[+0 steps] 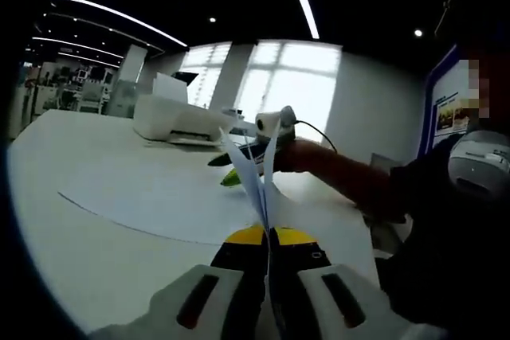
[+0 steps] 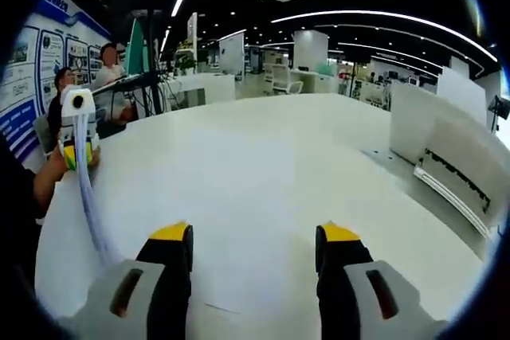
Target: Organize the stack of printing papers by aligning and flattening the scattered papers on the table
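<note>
in the left gripper view, the left gripper (image 1: 268,238) rises from the bottom centre, its pale grey jaws with yellow tips pressed together on the edge of a thin stack of white papers (image 1: 259,173). the sheets stand on edge, fanning slightly as they run up and away from the tips toward the middle of the frame. beyond them a person's hand (image 1: 299,153) sits at the far end of the stack, with the other gripper there, too small to read clearly. a single flat sheet (image 1: 163,197) lies on the smooth white table (image 1: 80,157), left of the jaws. farther back, upper left of centre, stands a boxy white printer (image 1: 177,119).

in the right gripper view, the right gripper (image 2: 253,246) has its yellow-tipped jaws spread wide apart at the bottom, nothing between them, above the bare glossy table (image 2: 263,165). the papers (image 2: 89,205) curve up the left edge to the left gripper (image 2: 77,151), well apart from the right jaws. the printer (image 2: 446,157) sits at right.
</note>
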